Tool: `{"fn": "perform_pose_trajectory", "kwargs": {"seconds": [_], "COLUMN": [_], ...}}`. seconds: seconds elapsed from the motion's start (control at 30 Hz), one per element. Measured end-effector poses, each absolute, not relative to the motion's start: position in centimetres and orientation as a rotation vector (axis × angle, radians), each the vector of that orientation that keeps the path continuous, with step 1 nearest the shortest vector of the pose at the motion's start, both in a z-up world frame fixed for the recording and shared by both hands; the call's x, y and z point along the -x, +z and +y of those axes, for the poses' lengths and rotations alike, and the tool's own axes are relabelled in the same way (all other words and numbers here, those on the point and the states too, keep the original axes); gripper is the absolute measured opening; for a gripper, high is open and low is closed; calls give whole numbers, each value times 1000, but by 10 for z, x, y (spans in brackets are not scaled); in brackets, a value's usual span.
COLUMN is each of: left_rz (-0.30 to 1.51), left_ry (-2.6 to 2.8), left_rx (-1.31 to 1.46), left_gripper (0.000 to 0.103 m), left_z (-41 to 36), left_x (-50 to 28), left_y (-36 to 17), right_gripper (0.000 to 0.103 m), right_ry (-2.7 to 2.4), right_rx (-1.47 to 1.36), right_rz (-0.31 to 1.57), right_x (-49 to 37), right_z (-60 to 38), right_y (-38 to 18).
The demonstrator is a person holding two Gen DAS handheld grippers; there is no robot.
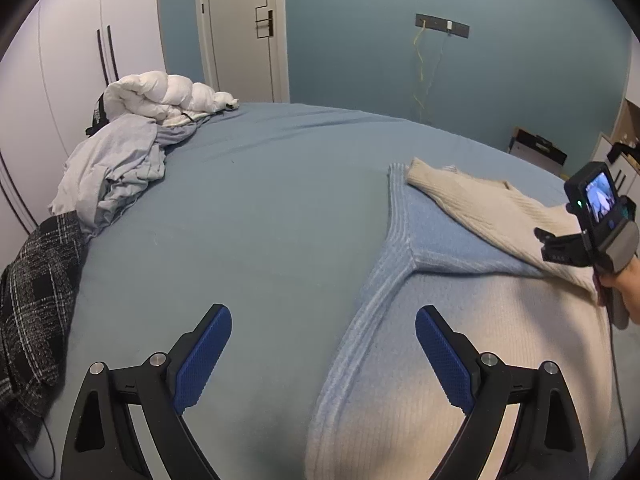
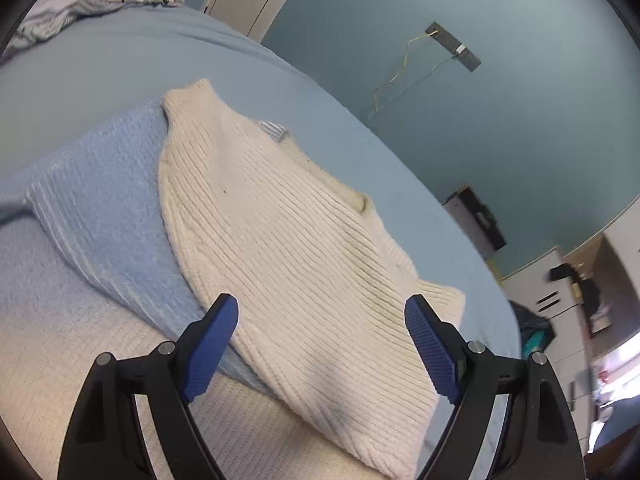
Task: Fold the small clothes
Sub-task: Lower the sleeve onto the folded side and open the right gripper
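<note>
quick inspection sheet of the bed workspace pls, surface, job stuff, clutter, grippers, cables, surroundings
surface: blue bedsheet, mostly smooth
job's things: blue and cream sweater spread flat, its cream sleeve folded across the body
clutter: grey clothes, white duvet, plaid garment at the far-left edge
grippers: left gripper open, empty; right gripper open over the sleeve
cables: yellow cable hanging from wall sockets
surroundings: wardrobe, door

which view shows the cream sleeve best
Right wrist view: the cream sleeve fills the middle, its ribbing clear, lying across the blue knit. The left wrist view shows it small at the right edge, partly behind the right gripper.
</note>
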State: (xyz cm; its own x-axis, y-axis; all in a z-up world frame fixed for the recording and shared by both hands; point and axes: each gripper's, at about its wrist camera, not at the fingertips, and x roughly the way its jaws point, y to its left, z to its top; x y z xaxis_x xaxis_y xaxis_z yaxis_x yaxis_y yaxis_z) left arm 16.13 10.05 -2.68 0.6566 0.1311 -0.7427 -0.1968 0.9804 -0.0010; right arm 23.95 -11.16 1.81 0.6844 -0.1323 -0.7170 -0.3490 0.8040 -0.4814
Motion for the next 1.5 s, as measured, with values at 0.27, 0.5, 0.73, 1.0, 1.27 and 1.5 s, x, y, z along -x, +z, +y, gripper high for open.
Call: {"fn": "perform_pose_trajectory", "kwargs": {"seconds": [0.27, 0.5, 0.73, 1.0, 1.27, 1.5], "left_rz": [878, 944, 979, 986, 997, 1030], "left_ry": [202, 197, 183, 183, 175, 162], "left_rx": [112, 92, 112, 91, 54, 36], "left_gripper": [94, 94, 94, 94, 94, 94], "left_z": [114, 116, 119, 110, 104, 100], "left_x": [-169, -177, -179, -176, -176, -181], "left_y": [-38, -53, -58, -57, -60, -67], "right_gripper": [83, 77, 13, 14, 54, 102], "right_ry": [258, 223, 243, 364, 369, 341], "right_rx": [511, 363, -45, 1, -80, -145], "right_rz": [933, 1080, 1060, 858, 1095, 935], "right_x": [-306, -362, -376, -352, -374, -357], "right_z": [3, 7, -60, -24, 10, 8], "right_y": [1, -43, -16, 42, 0, -5]}}
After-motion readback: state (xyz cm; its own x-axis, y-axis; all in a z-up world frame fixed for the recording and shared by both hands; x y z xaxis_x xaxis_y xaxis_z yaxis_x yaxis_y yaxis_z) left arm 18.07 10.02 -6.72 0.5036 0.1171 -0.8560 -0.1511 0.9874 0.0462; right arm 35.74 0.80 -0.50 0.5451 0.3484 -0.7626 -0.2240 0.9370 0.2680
